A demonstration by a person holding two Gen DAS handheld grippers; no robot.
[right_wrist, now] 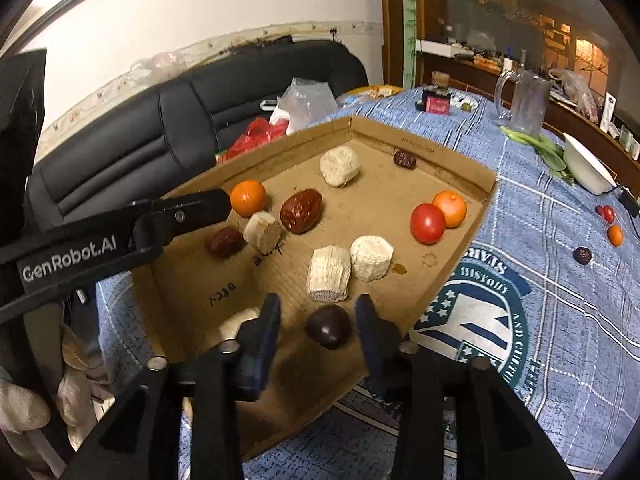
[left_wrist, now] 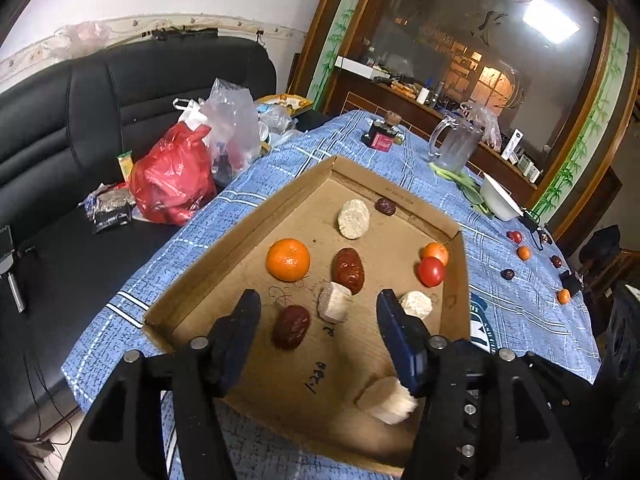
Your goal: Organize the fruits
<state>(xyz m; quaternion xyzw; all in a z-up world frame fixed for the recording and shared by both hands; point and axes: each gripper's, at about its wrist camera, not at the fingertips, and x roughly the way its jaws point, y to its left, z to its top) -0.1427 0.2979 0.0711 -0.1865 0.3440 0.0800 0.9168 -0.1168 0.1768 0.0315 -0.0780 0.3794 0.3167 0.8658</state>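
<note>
A shallow cardboard tray [left_wrist: 240,236] sits on a blue checked tablecloth [left_wrist: 256,168] and holds most of the fruit: a big orange [left_wrist: 288,260], red dates [left_wrist: 348,271], pale cane chunks [left_wrist: 353,219], and a tomato [left_wrist: 431,271] touching a small orange [left_wrist: 436,252] at the tray's right wall. More small fruits [left_wrist: 523,253] lie loose on the cloth, well apart from the tray.

The left gripper [left_wrist: 318,312] hovers over the tray's near end, jaws apart and empty; a date and a cane chunk lie on the floor below the gap. A blurred chunk [left_wrist: 386,400] sits just beside its right finger, possibly loose.

The right gripper [right_wrist: 318,314] hangs at the tray's near edge, jaws parted. A dark round fruit [right_wrist: 329,327] lies between them, and neither finger appears to press it.
</note>
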